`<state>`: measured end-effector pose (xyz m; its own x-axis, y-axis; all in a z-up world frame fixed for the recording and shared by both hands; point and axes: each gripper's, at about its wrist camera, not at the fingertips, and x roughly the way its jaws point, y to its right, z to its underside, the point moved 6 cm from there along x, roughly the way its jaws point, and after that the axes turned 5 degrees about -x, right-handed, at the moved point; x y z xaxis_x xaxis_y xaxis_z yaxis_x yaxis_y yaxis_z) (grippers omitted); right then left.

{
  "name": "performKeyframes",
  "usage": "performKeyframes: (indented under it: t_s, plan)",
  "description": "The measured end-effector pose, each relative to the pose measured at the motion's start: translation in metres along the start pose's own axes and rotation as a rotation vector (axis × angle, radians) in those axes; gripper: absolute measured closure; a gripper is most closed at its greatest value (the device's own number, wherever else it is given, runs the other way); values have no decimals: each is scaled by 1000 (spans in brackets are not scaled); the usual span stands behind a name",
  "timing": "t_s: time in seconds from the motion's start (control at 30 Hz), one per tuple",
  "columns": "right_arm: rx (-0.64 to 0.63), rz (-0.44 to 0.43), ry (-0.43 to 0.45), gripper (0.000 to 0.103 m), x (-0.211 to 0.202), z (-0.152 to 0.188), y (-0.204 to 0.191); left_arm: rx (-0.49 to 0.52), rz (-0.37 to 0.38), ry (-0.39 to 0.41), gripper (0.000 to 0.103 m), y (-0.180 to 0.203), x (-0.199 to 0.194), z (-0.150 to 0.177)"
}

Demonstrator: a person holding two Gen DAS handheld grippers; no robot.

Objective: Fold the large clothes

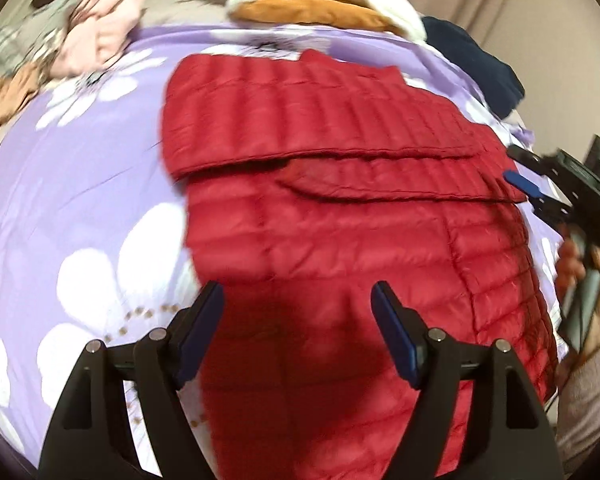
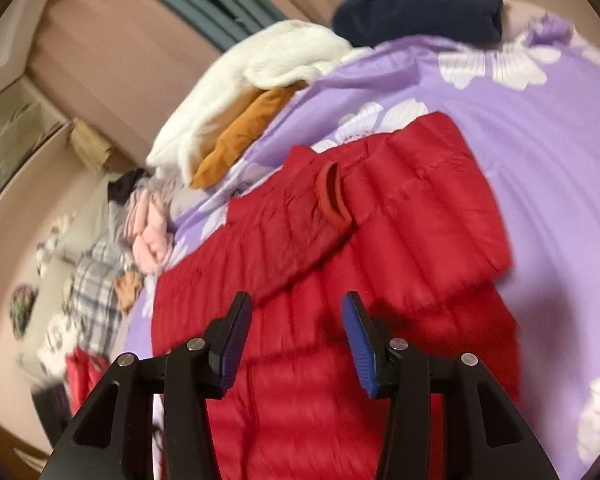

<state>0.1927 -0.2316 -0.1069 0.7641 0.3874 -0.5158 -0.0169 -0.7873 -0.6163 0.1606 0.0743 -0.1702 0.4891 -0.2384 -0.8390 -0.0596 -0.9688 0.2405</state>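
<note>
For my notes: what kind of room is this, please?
Probably a bedroom: a red puffer jacket lies on a purple floral bedsheet, with loose clothes such as a pink garment piled at its far edge.

Red quilted jacket (image 1: pixel 340 184) — lilac sheet (image 1: pixel 80 184), white flowers.

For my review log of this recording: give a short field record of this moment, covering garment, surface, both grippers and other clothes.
garment: red puffer jacket, sleeves folded across its body
surface: purple floral bedspread
left gripper: open, above the jacket, holding nothing
right gripper: open, above the jacket, holding nothing
other clothes: white, orange, navy and pink items along the bedspread's edges
</note>
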Motion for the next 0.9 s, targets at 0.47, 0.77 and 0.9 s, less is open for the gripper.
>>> performKeyframes:
  t_s: [0.47, 0.77, 0.9]
  plan:
    - [116, 18, 17, 85, 35, -20, 14, -104, 22, 18, 24, -23, -8, 3]
    - [-30, 59, 206, 90, -31, -44, -17, -122, 41, 3, 24, -22, -7, 7]
    - [29, 92, 191, 91, -36, -49, 7, -111, 50, 0, 24, -18, -8, 10]
